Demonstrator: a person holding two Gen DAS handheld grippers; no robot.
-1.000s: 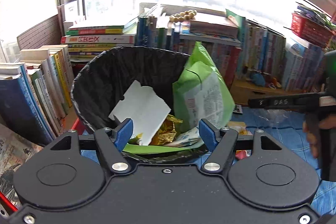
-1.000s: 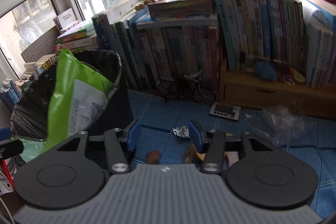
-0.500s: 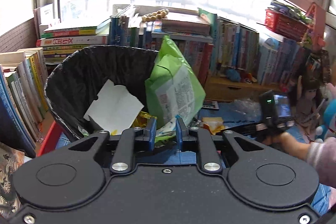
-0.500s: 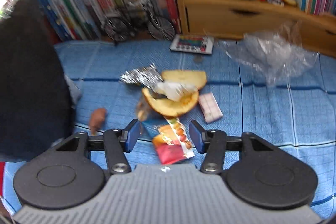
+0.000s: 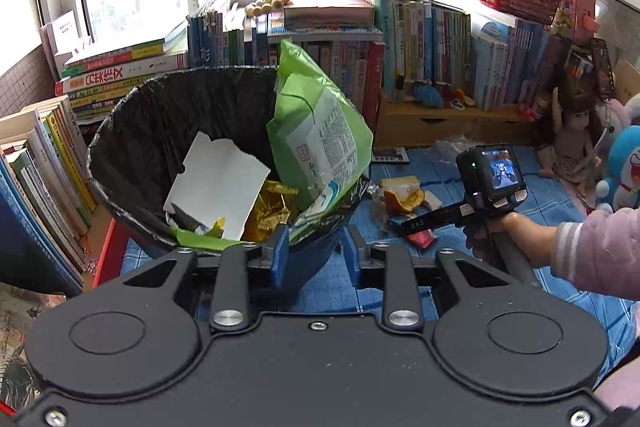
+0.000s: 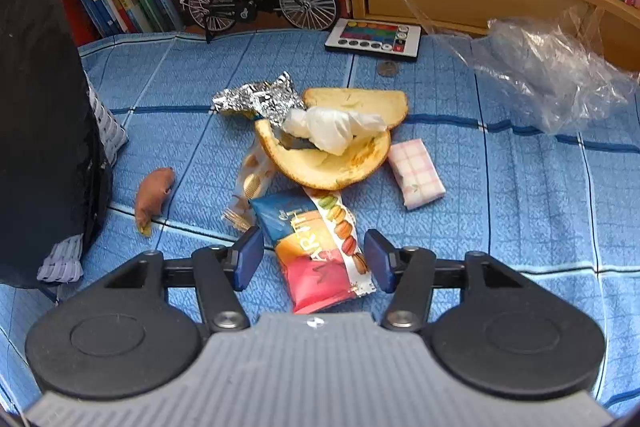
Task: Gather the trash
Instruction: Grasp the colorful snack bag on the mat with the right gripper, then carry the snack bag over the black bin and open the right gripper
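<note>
Down in the lower middle of the right wrist view, the right hand-held gripper (image 6: 313, 257) hangs with its blue fingers spread wide on either side of a glossy blue, orange and pink snack wrapper (image 6: 316, 251); the wrapper's near end is cut off behind the gripper's grey body, and whether the pads touch it cannot be told. The wrapper lies flat on the blue checked cloth (image 6: 520, 211). Just above it in the frame sit a curved orange fruit peel (image 6: 324, 167) holding a crumpled white tissue (image 6: 332, 129), a scrap of crinkled silver foil (image 6: 260, 97) and a small pink checked packet (image 6: 416, 169). A brown shrivelled scrap (image 6: 154, 189) lies apart at left, near the black-lined bin (image 6: 40, 87), which fills the left edge and is mostly out of frame. A clear plastic bag (image 6: 548, 75) sprawls at upper right.

In the left wrist view, the left hand-held gripper (image 5: 314, 253) holds nothing, its fingers parted, low in front of the bin's near rim. Inside the bin stand a green printed bag (image 5: 320, 131), a torn white card (image 5: 218, 187) and gold foil (image 5: 272, 211), their lower parts hidden. At right, a hand (image 5: 508, 231) in a pink sleeve grips the other tool's handle, angled down towards the litter.
</note>
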